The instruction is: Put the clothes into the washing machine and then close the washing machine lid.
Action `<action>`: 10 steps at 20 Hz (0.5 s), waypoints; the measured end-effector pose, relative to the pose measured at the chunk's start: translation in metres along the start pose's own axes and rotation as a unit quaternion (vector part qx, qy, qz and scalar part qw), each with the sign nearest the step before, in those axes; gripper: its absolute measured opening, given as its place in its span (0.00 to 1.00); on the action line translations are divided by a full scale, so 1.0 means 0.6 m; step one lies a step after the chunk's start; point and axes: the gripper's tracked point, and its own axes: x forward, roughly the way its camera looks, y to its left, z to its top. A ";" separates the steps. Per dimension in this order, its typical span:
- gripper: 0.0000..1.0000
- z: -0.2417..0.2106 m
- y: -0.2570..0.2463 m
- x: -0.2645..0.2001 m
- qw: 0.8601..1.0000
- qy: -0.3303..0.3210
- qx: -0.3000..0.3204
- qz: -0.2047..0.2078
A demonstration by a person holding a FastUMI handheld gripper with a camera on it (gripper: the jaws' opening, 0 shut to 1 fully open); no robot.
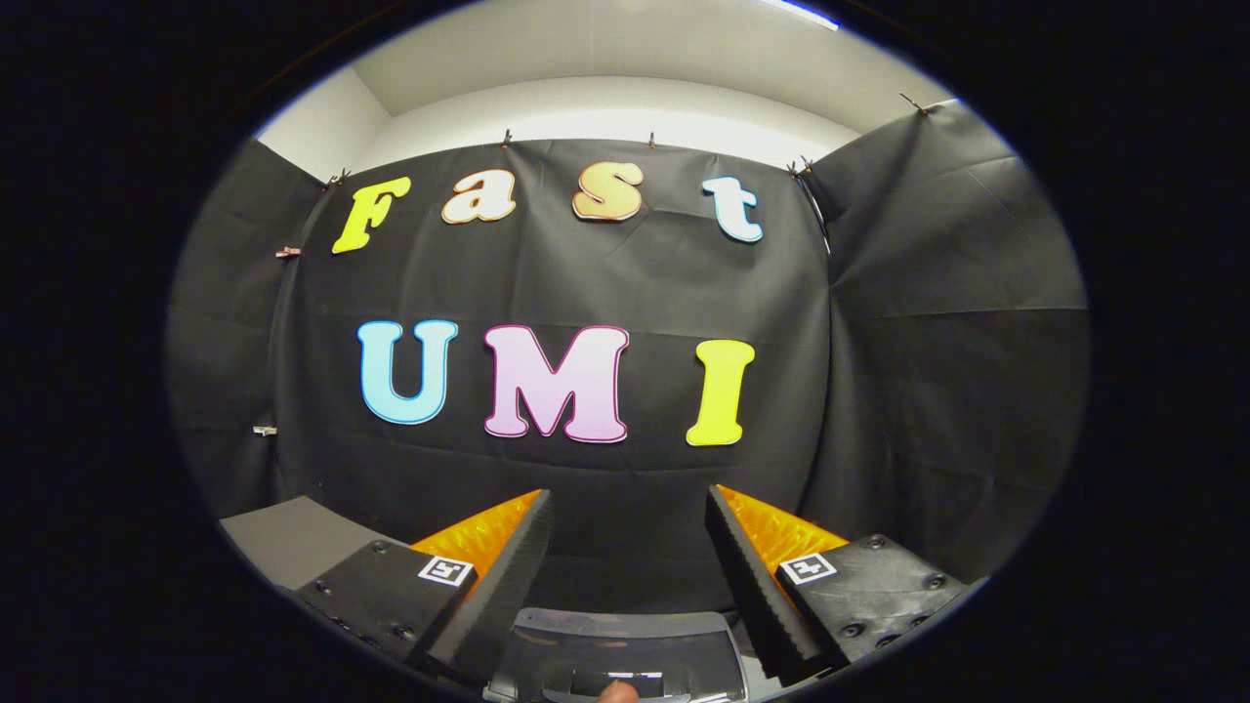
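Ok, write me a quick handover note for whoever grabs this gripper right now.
Gripper: fingers open and spread, nothing between them, held level and pointing at the black cloth wall.
Below, between the fingers, sits a grey, glossy panel; it may be part of the washing machine, but I cannot tell.
A grey surface lies beside the fingers.
No clothes in sight from here.
Done: nothing I can confirm.
Left: find the clothes, load them into the machine, close the lid.

black cloth wall [918, 322], grey table [283, 537], white ceiling [605, 59]
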 end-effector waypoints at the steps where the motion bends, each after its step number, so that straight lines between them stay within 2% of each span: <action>1: 0.98 -0.002 0.001 0.002 1.000 0.002 0.001 0.000; 10: 0.98 -0.001 0.015 0.013 1.000 0.008 0.003 -0.008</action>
